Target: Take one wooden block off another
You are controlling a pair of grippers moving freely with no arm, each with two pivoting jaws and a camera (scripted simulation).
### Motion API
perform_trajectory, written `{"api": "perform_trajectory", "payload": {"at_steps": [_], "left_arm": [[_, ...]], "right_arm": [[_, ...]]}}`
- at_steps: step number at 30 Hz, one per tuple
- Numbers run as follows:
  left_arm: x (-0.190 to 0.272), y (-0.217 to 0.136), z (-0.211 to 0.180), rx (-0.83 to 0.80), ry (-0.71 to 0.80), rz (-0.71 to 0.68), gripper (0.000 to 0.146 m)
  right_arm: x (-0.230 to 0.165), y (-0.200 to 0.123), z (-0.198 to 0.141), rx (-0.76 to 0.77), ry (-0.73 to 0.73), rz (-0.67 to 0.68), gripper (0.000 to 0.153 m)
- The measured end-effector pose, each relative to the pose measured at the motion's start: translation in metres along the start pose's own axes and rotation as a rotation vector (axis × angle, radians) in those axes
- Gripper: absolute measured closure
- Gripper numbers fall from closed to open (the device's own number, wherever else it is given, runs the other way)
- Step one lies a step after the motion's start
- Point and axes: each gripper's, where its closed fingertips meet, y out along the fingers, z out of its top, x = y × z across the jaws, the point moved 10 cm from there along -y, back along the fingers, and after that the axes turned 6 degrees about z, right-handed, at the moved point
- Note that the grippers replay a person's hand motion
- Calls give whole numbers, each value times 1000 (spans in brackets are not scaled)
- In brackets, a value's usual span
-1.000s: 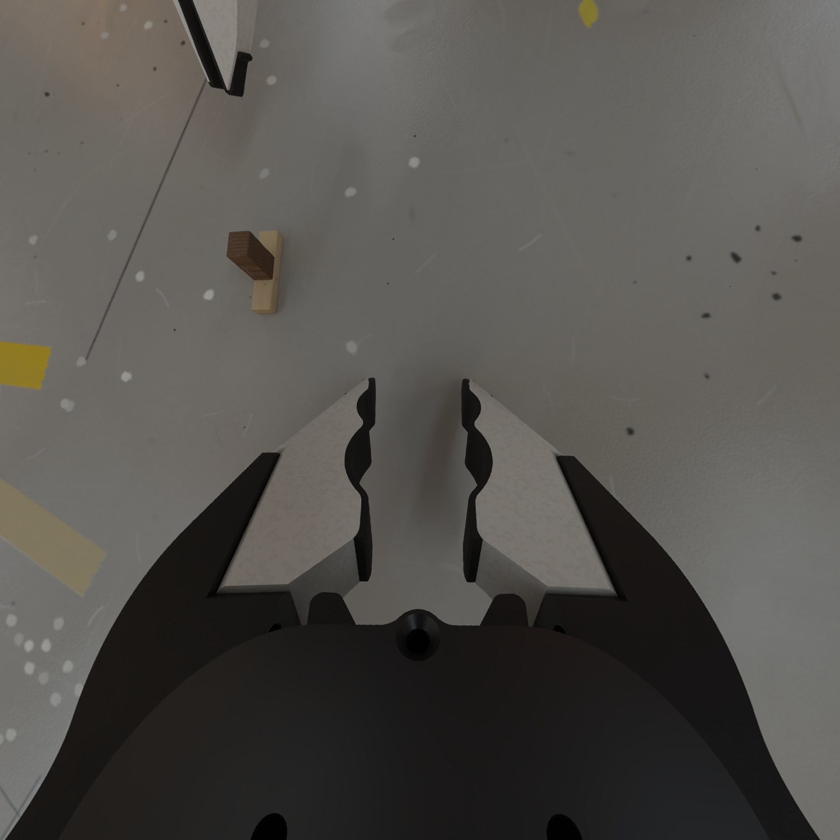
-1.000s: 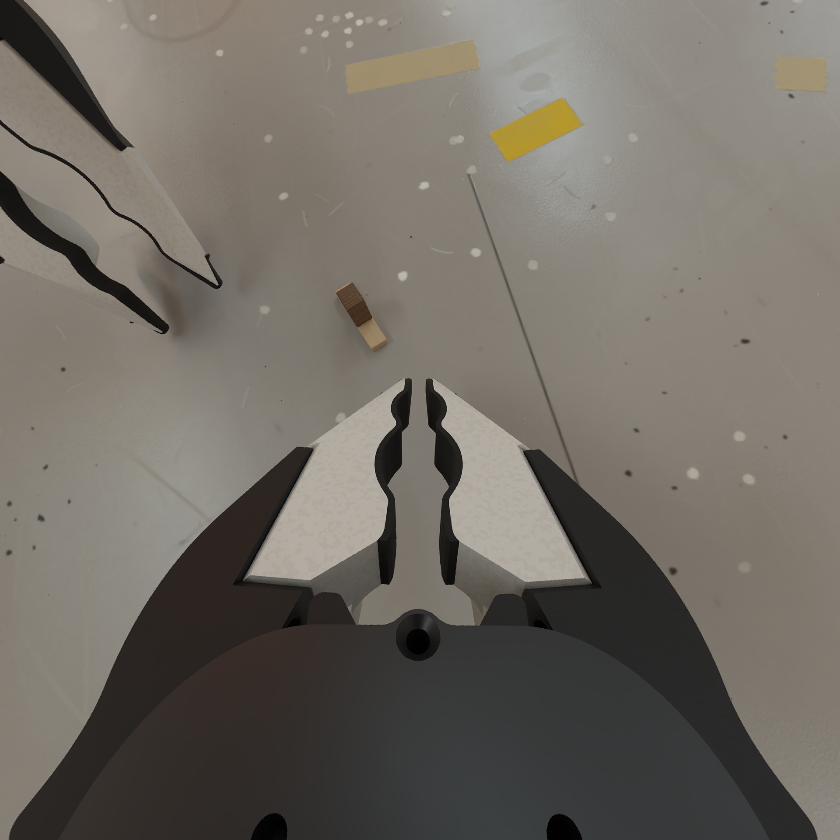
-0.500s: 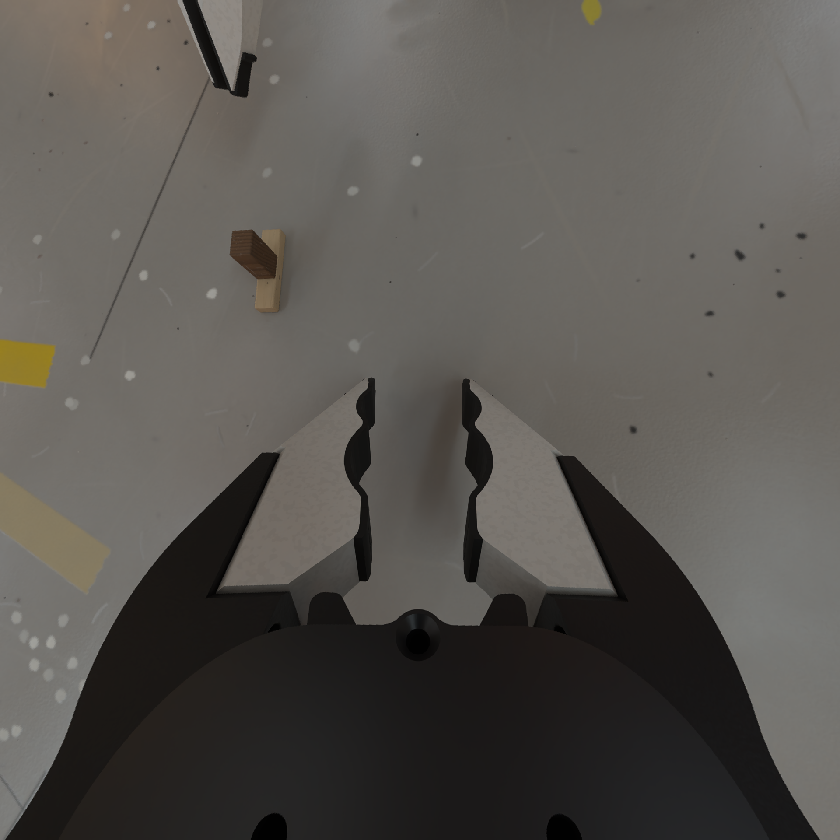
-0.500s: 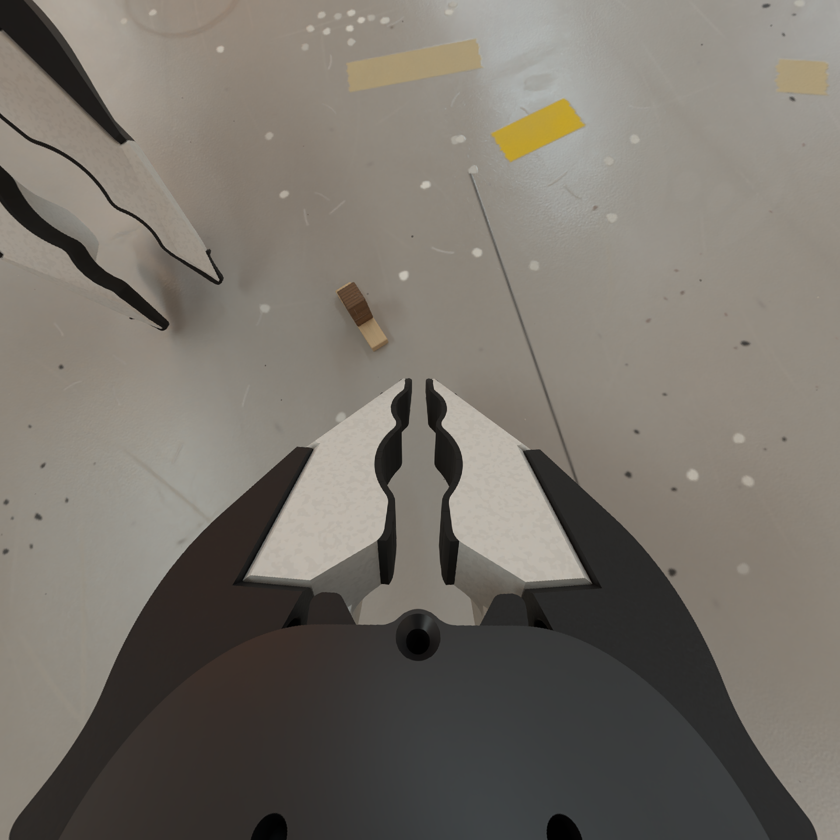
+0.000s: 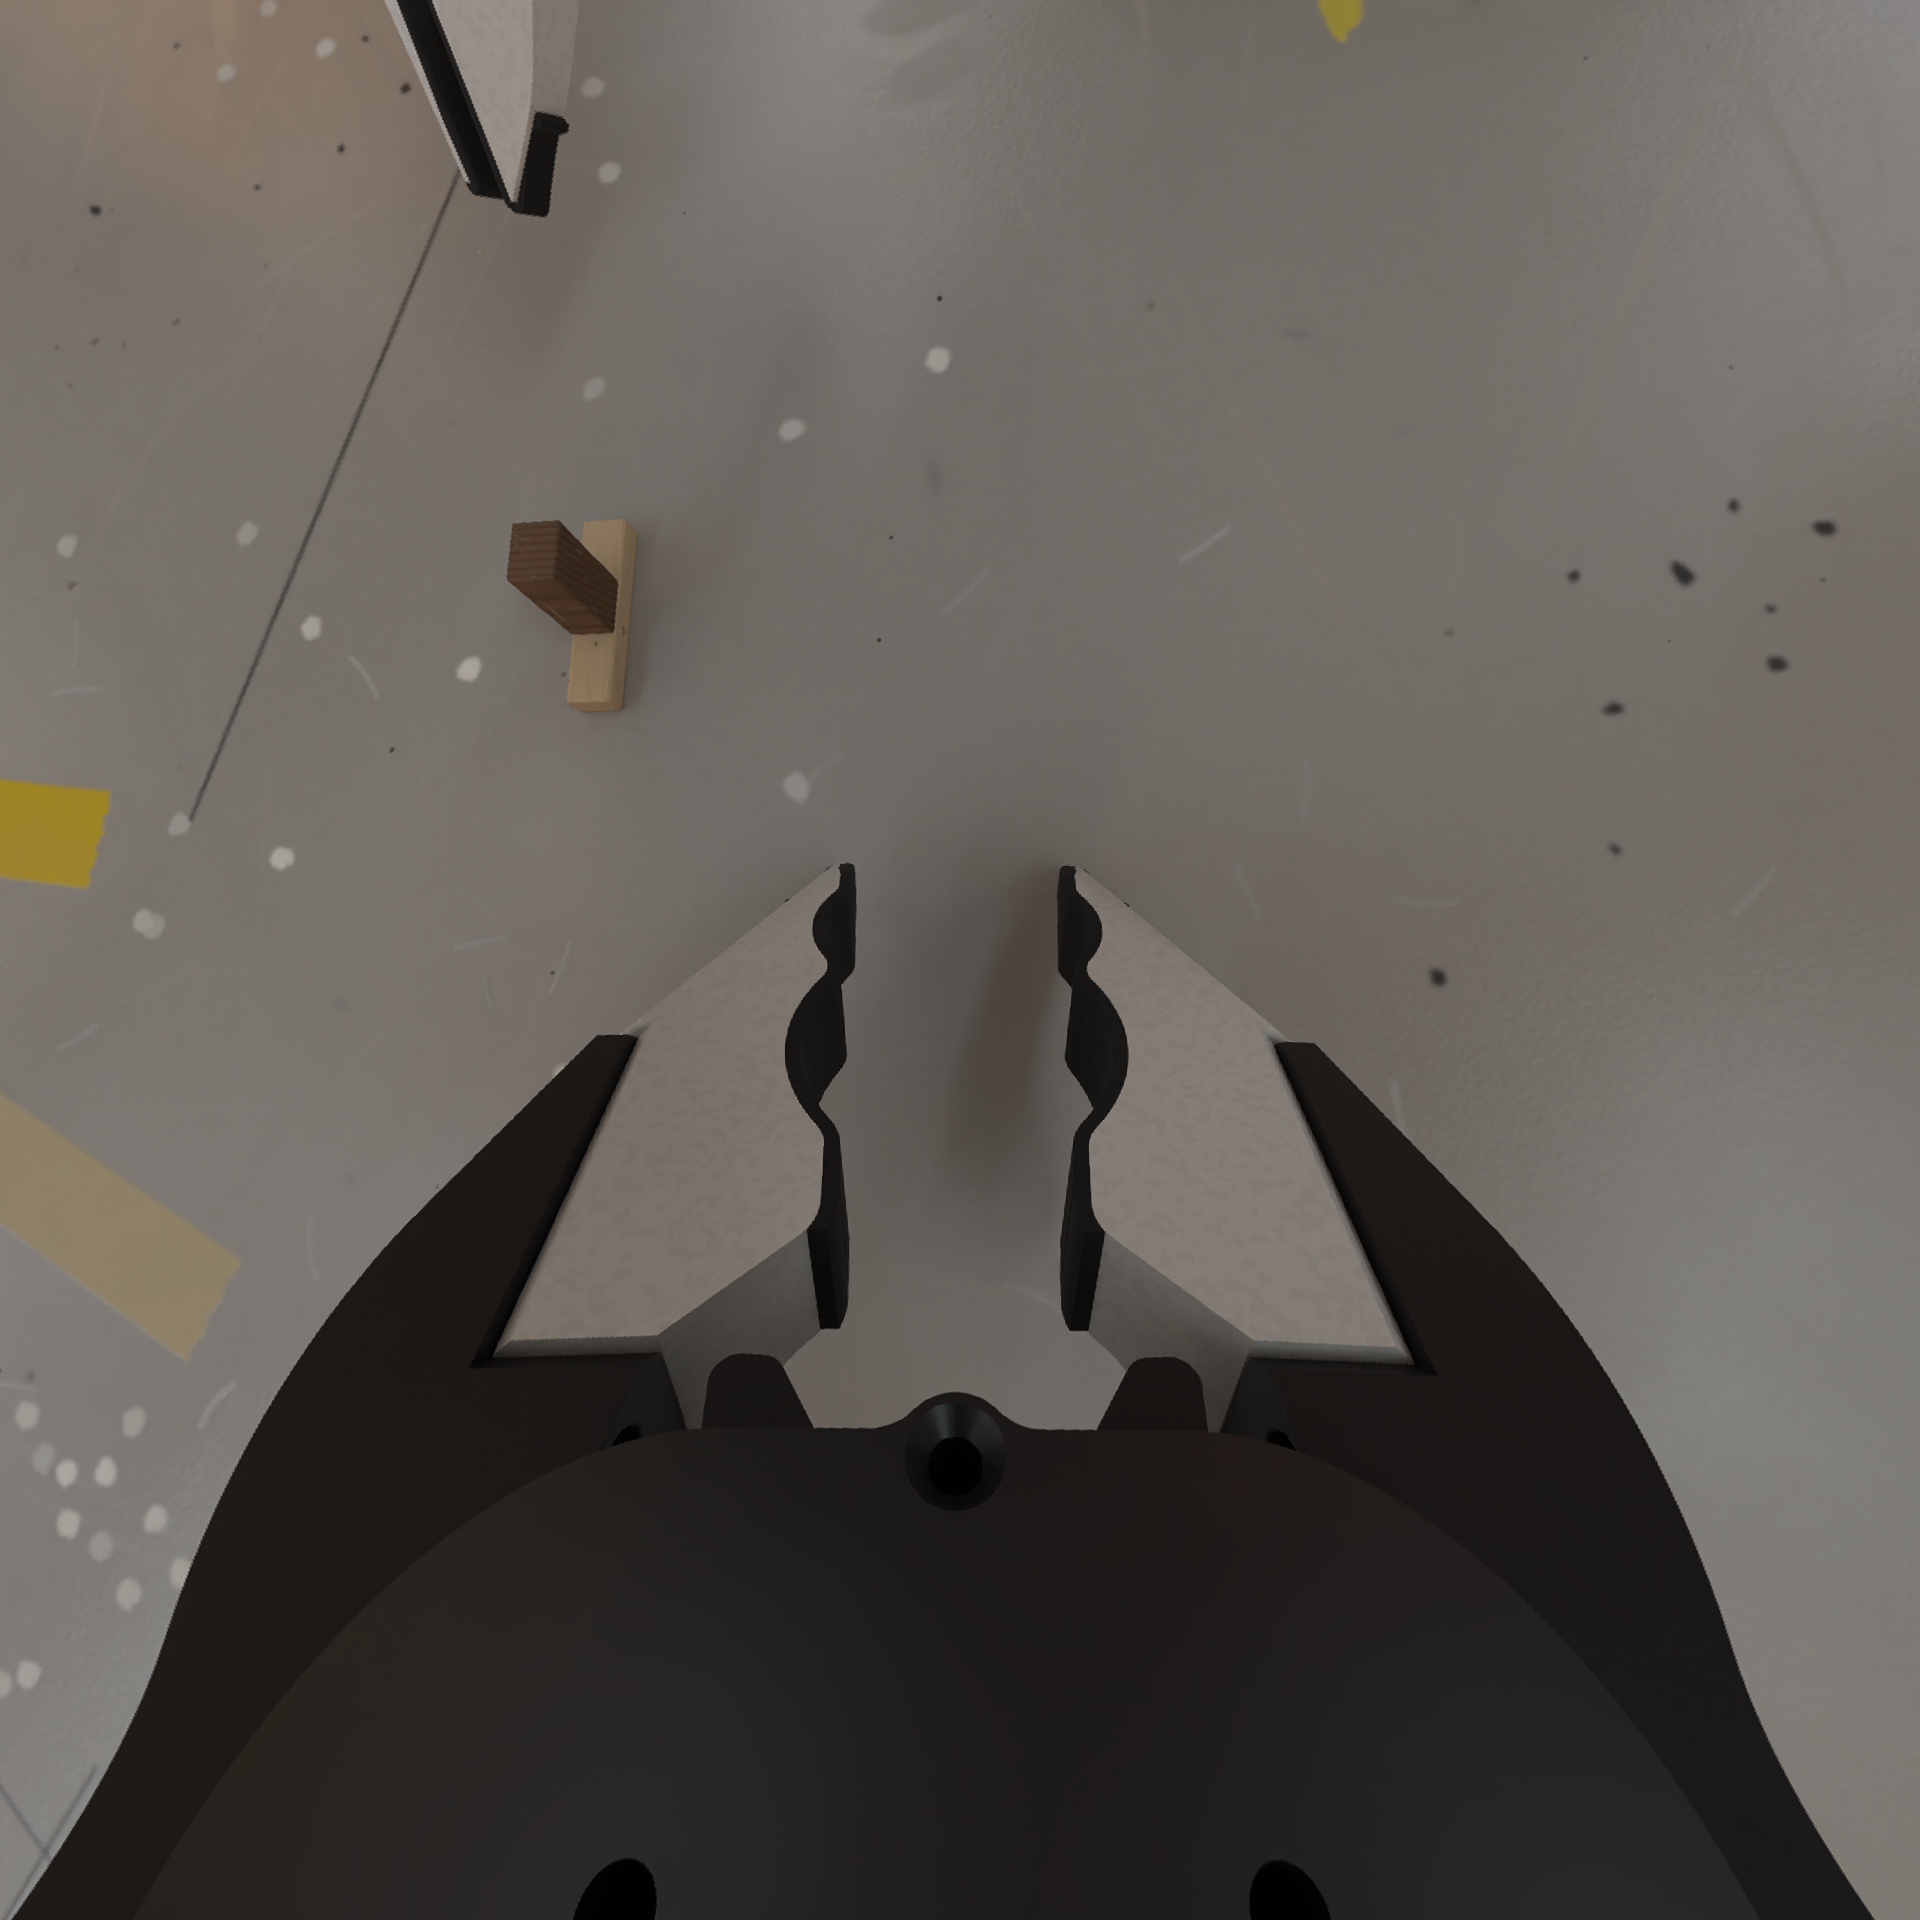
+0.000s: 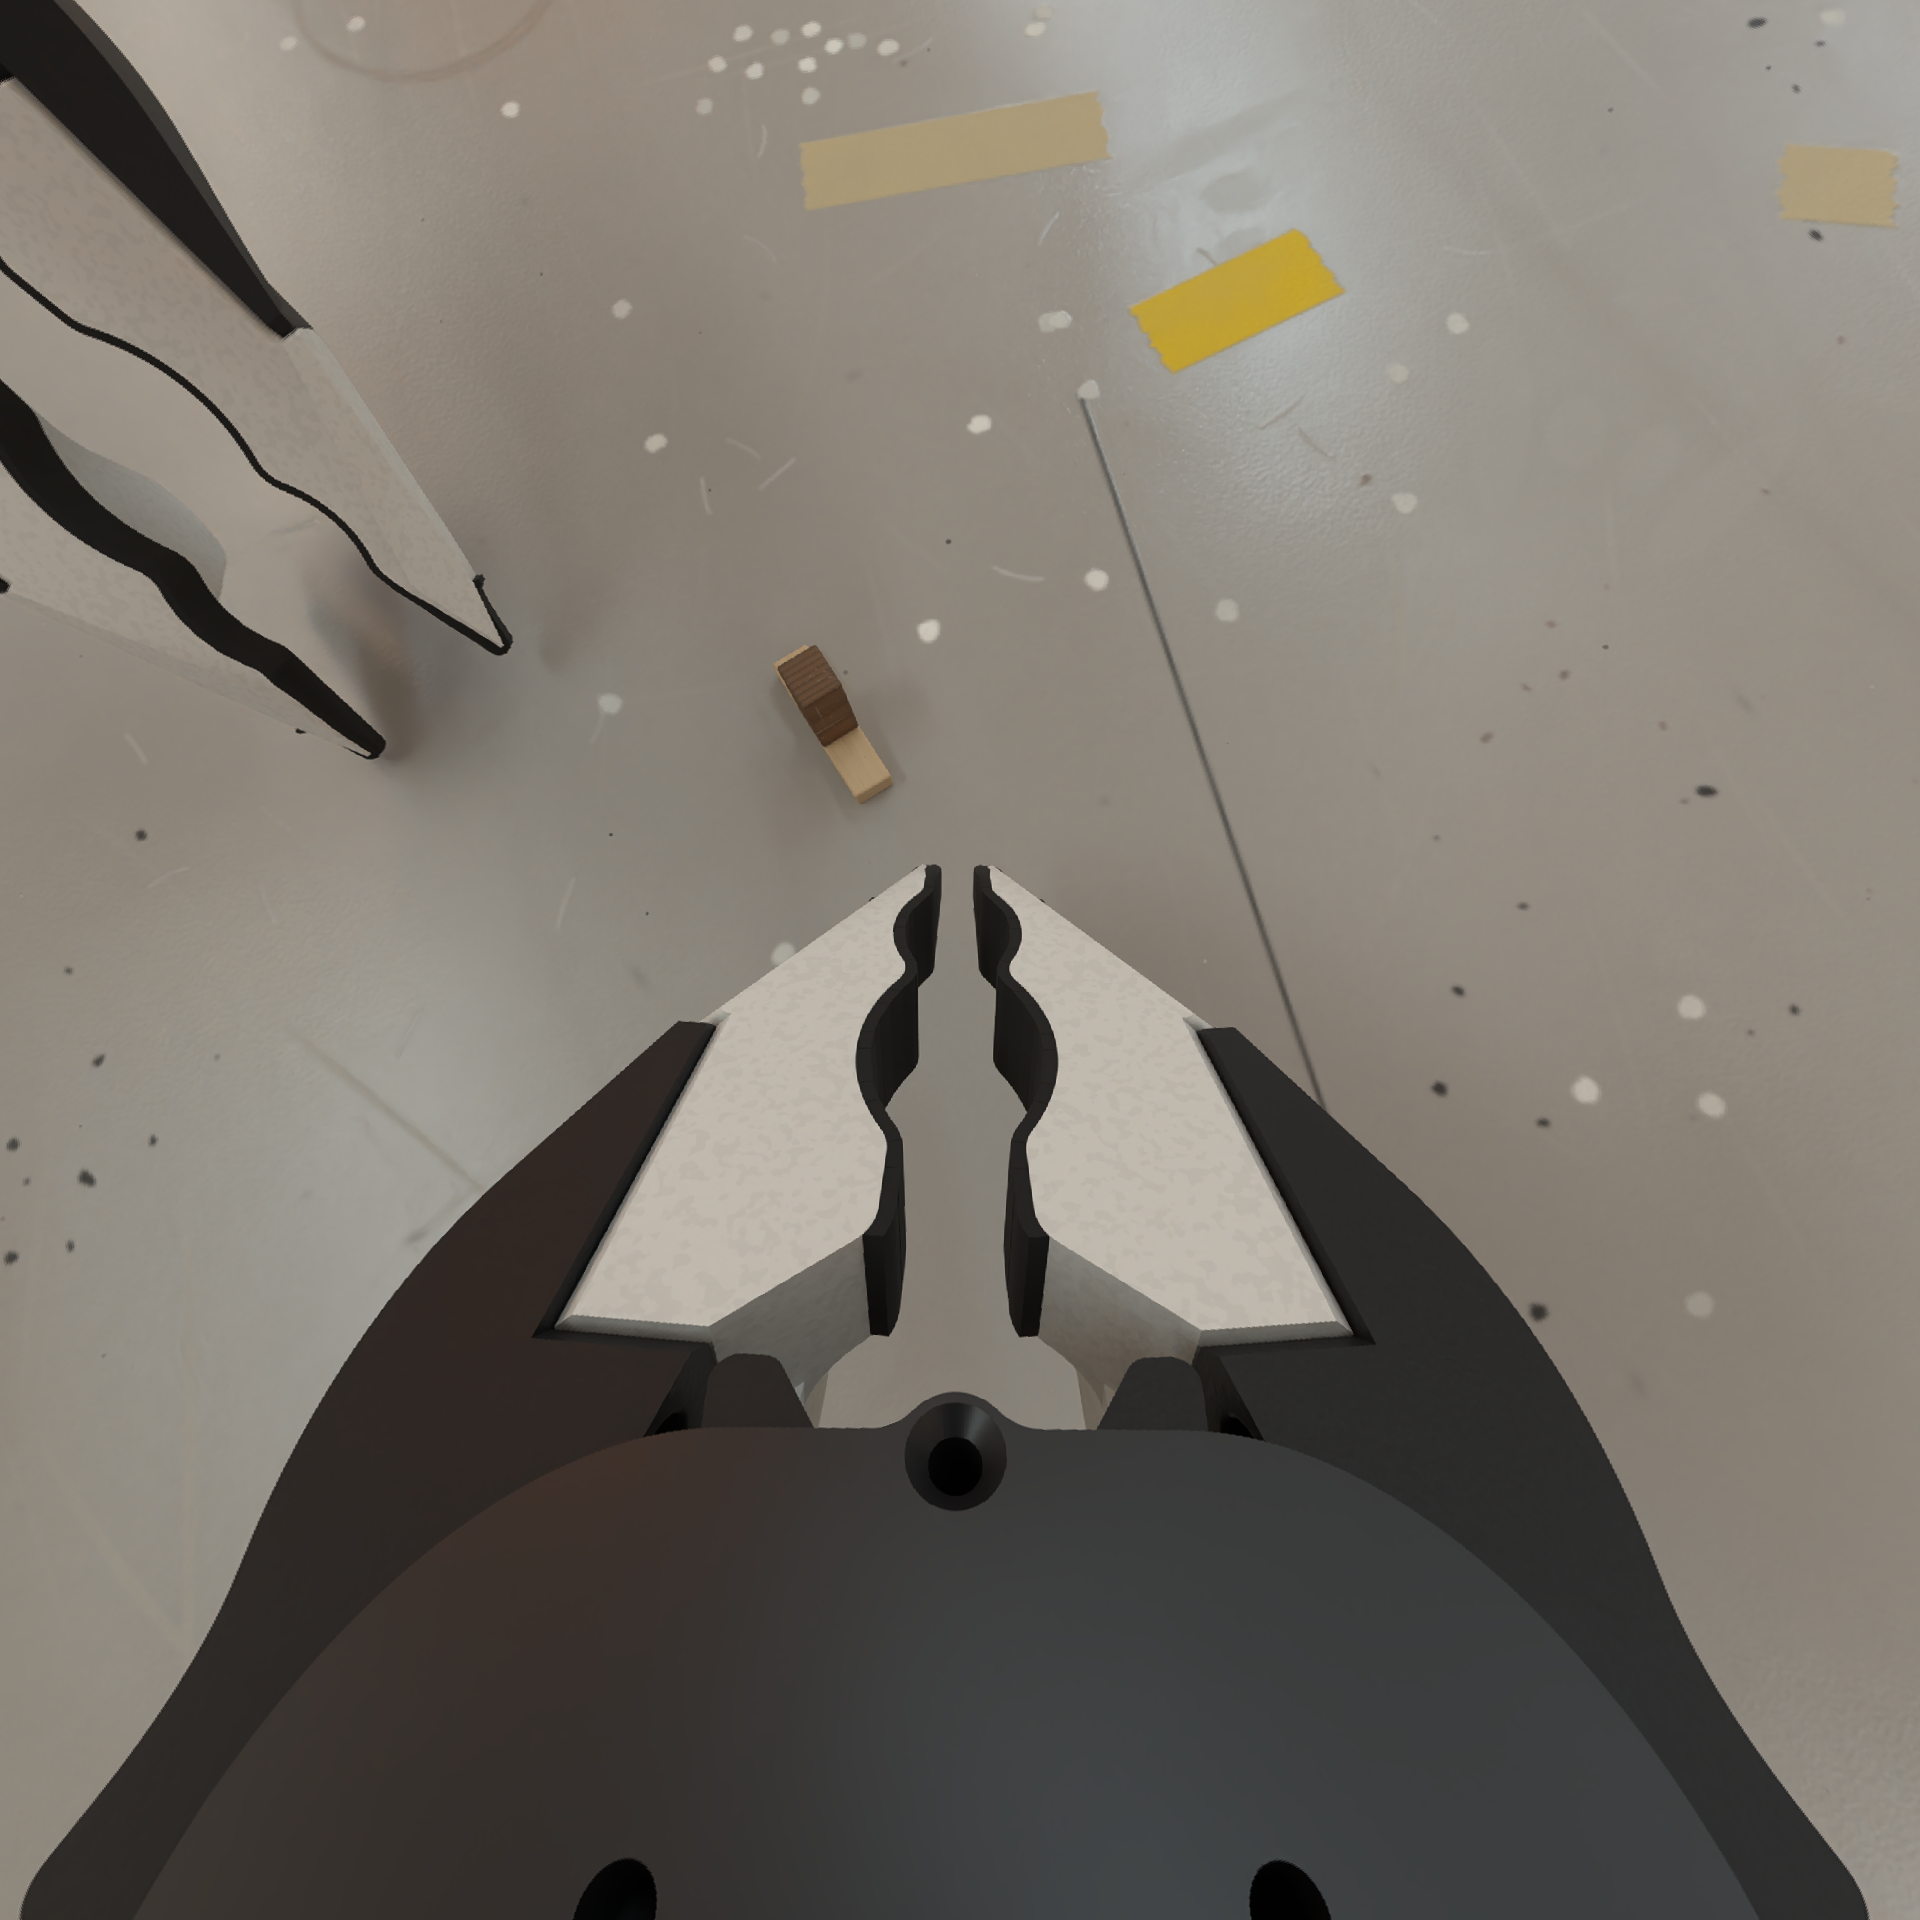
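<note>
Left wrist view: nearest the lens sits a matte black, dome-shaped housing, cut off by the bottom edge. From it the left claw [image 5: 954, 883] reaches forward, its two wedge-shaped fingers faced in speckled off-white and lined with wavy black pads; a wide gap stands between the tips and nothing is held. Beyond lies the grey counter [image 5: 1351, 416], scuffed with fine scratches and dotted with white and black flecks. Ahead and to the left, well clear of the tips, the dark wooden block [image 5: 561, 577] with a ribbed grain rests across the far end of the pale wooden block [image 5: 601, 665], a flat slat lying on the counter. A piece of yellow tape [image 5: 50, 831] and a strip of tan tape [image 5: 104, 1226] are cut off by the left edge. At the top edge, only one black-edged fingertip of the other claw shows.

Right wrist view: the right claw [image 6: 956, 883], of the same make, stands narrow, with only a thin slit between its tips, and is empty. Just ahead and slightly left, the dark block [image 6: 816, 696] sits on the far end of the pale slat [image 6: 864, 771]. At far left the left claw [image 6: 436, 691] enters, its body cut off. Farther off lie yellow tape [image 6: 1236, 299] and two tan strips [image 6: 954, 149].
</note>
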Motion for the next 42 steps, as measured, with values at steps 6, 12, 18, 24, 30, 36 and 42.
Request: {"api": "perform_trajectory", "payload": {"at_steps": [6, 12, 18, 24, 30, 36, 42], "left_arm": [[1, 0, 0, -2, 4, 1, 107], [4, 1, 2, -4, 13, 0, 108], [7, -2, 4, 0, 54, 37, 107], [1, -7, 9, 101, 35, 132, 101], [-2, 5, 12, 190, 41, 193, 93], [0, 16, 8, 218, 40, 205, 89], [-1, 11, 9, 292, 31, 220, 92]], "right_arm": [[0, 1, 0, -7, -4, -2, 147], [0, 2, -1, -13, -5, -6, 147], [1, 4, -3, -23, -6, -3, 147], [3, 7, -5, -30, -3, 4, 147], [4, 12, -6, -21, -35, 17, 147], [7, 16, -8, -21, -43, 34, 147], [9, 22, -12, -47, -46, 54, 147]]}}
